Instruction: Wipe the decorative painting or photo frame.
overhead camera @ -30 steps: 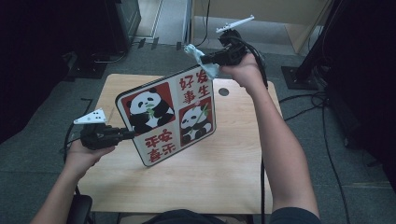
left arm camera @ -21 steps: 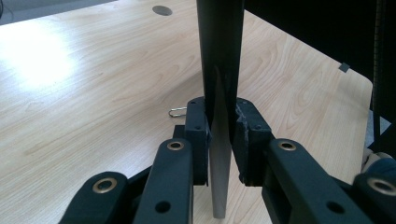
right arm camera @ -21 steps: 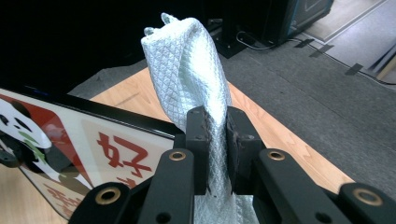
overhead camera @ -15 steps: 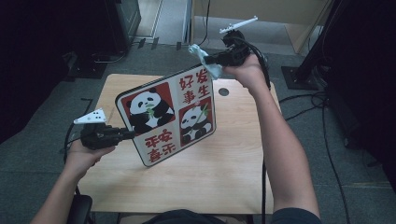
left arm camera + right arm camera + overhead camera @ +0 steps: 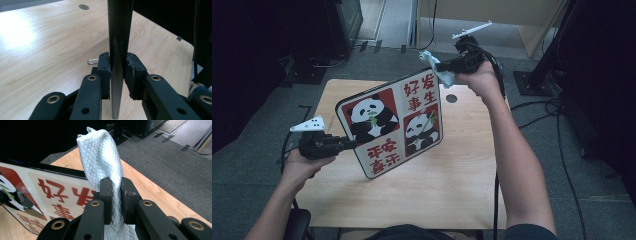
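The left gripper [image 5: 343, 145] holds a panda board [image 5: 394, 125] by its lower left edge. In the left gripper view its 2 jaws are pressed on both faces of the thin board [image 5: 119, 32], which stands on edge between them. The board is lifted above the wooden table [image 5: 462, 185], tilted so that its printed face looks up toward the person. I judge this tilt is chosen so that the face is easy to reach for wiping.

The right gripper [image 5: 443, 65] is at the top right corner of the board. Its jaws are narrow and closed on a pale cloth [image 5: 102, 162], which sticks up above them in a fold. In the high view the cloth [image 5: 438, 67] is just beside the corner of the board; I cannot tell if it touches.

The board is nearly square with rounded corners, so it has no clear long axis. Its lines of red characters run from the upper right down to the lower left, with the 2 panda pictures in the other 2 quarters
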{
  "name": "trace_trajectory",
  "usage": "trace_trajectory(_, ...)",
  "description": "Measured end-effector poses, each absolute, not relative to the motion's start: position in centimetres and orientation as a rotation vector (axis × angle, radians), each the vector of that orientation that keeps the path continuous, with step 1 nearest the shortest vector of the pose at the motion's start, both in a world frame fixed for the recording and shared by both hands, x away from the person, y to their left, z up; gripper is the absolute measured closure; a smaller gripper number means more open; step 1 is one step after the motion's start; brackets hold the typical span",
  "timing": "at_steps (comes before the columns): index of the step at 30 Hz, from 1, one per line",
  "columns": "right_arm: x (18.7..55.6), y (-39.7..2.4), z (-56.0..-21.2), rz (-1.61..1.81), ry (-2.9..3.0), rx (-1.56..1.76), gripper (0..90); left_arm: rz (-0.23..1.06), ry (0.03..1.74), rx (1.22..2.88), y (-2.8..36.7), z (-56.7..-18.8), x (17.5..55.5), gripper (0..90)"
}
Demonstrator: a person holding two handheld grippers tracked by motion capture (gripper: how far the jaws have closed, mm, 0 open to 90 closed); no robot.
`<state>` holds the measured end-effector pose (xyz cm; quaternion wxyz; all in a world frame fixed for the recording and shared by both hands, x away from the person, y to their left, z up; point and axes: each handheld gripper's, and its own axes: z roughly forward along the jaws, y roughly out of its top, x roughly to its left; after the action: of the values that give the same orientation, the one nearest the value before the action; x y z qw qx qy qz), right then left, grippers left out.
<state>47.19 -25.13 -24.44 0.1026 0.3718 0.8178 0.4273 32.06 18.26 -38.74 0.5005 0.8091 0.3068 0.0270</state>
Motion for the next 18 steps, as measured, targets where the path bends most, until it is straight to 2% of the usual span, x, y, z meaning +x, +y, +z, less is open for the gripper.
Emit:
trace_trajectory(13,47.1,-25.9,-25.4,1.25,2.418,1.132,81.3,0.062,0.751,1.949,18.2,-38.3,32.0,72.6)
trace_trajectory(18,46.9,-26.3,-26.0,1.262,2.417,1.141,81.3,0.043,0.75,1.958,18.0,-38.5,32.2,64.3)
